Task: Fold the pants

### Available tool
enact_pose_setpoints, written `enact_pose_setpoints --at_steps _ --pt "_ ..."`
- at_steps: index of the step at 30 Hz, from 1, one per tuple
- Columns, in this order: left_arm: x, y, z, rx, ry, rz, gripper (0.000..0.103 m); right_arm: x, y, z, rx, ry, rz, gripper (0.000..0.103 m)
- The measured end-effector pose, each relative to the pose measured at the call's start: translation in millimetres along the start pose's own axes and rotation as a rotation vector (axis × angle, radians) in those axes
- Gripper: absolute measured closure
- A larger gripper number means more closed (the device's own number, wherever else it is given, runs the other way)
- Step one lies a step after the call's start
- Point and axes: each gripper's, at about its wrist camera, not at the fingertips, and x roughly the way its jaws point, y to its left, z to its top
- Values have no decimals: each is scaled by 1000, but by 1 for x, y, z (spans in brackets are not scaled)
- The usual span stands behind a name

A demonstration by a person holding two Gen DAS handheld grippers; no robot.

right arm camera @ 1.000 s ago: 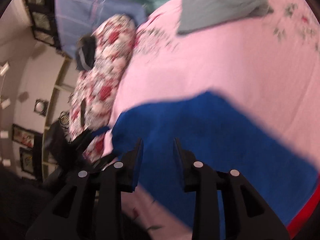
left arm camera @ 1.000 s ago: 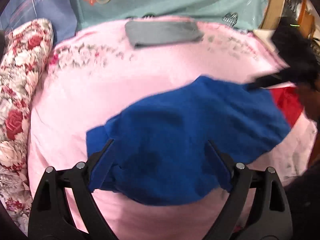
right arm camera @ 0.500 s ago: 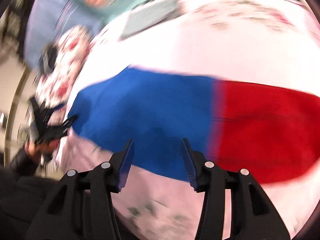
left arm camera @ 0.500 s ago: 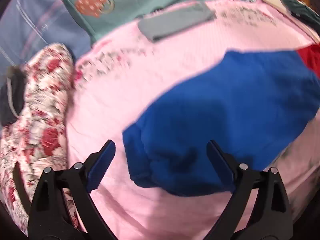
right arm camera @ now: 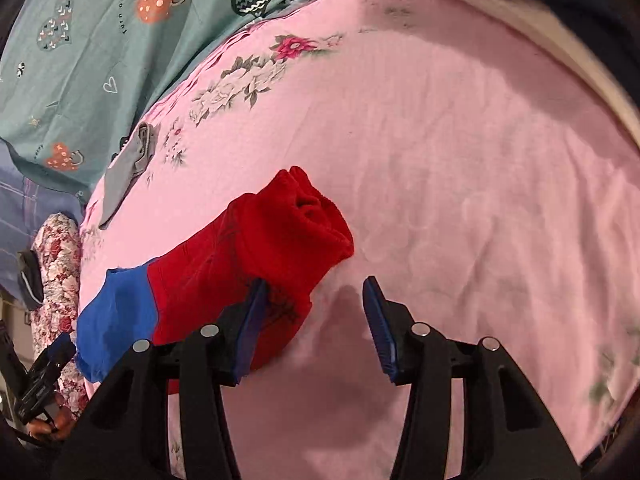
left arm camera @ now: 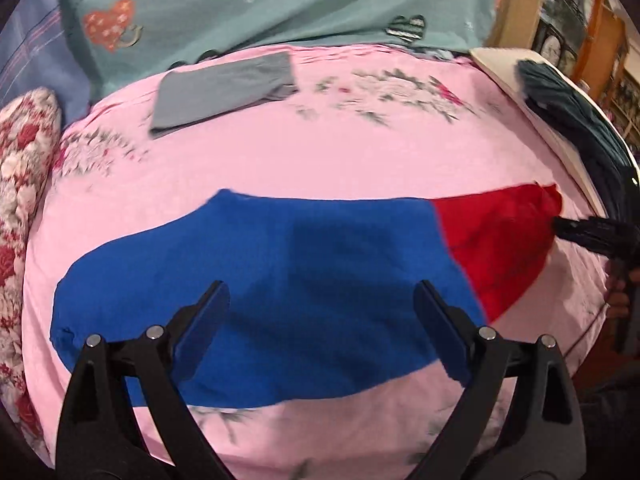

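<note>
— Pink floral bedsheet [left arm camera: 360, 160] carries the blue-and-red pants [left arm camera: 280, 280], yes?

— Yes. They lie flat on it, near the front edge of the bed, well apart from the folded grey garment [left arm camera: 224, 84] that sits toward the teal heart-print cover [left arm camera: 280, 4].

— Which way do the pants run?

— In the left wrist view their long axis goes side to side across the sheet. The blue part takes up most of the length on the left, and the red end [left arm camera: 500, 248] points right, toward the dark cloth [left arm camera: 568, 108] draped over the bed's far right edge. The blue end points toward the red rose-print pillow [left arm camera: 20, 184].

— And the left gripper [left arm camera: 320, 320]?

— It hangs over the blue part, fingers [left arm camera: 200, 324] spread wide, nothing between them.

— The right gripper [right arm camera: 312, 320]?

— Its fingers are also apart, holding nothing. In the right wrist view the left finger [right arm camera: 250, 328] overlaps the edge of the red cloth; I cannot tell whether it touches. The right finger is over bare sheet just beside the pants. The red end bunches into a rumpled opening there.

— Can each gripper be seen from the other camera?

— Yes. The right one appears at the red tip in the left view, and the left one shows low at the far left in the right view, near the blue end.
</note>
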Motion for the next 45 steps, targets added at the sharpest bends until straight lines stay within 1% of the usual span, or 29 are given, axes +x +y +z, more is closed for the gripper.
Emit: enact_pose_setpoints --at_steps 1,3,6,8,11,16,18,21,24,26,27,28,30,32,35,37,39,41,42,43,44,45 --pt "-2 -13 -1 34 3 4 9 6 5 -2 -8 0 11 53" --pt "-3 -30 -3 74 13 27 9 13 2 0 -21 -2 45 53" --pt "-2 -37 -6 57 40 46 9 19 11 3 -56 -23 52 52" --pt "-2 -38 -7 35 58 68 9 22 9 7 -50 -30 71 51" --pt "-6 -41 -7 25 64 91 9 23 5 13 0 -39 116 46" --pt "-11 -49 -10 45 67 108 9 30 -4 23 141 -37 209 46" --pt "-12 -51 -10 51 68 114 9 30 -2 26 177 -37 252 46" --pt "-16 -52 -11 64 62 125 9 32 2 29 188 -59 265 46" --pt "-19 -51 -11 66 59 138 9 38 1 33 229 -60 291 46" --pt "-20 -48 -12 64 58 146 9 43 7 35 210 -61 266 48" --pt "-20 -46 -13 61 60 151 9 44 9 35 195 -65 275 63" --pt "-20 -44 -13 58 61 155 9 44 13 36 174 -61 273 71" --pt "-19 -39 -13 49 62 157 9 37 23 36 127 -77 226 79" --pt "-15 -35 -11 34 57 149 9 25 31 34 93 -93 188 81" --pt "-8 -36 -3 17 39 105 9 -1 34 25 81 -119 185 83" --pt "1 -44 3 19 22 69 9 -18 31 13 91 -132 186 83" --pt "15 -54 4 39 17 55 9 -22 27 1 86 -124 148 84" --pt "45 -67 -2 86 64 48 9 -14 19 -9 84 -93 84 84" --pt "61 -72 -8 110 95 55 9 -7 13 -14 100 -73 60 84" --pt "78 -78 -15 147 139 60 11 -7 12 -15 102 -74 51 84" --pt "87 -82 -20 173 156 64 11 -9 15 -16 94 -78 45 84" --pt "85 -82 -20 177 136 68 12 -15 25 -14 60 -97 27 84"
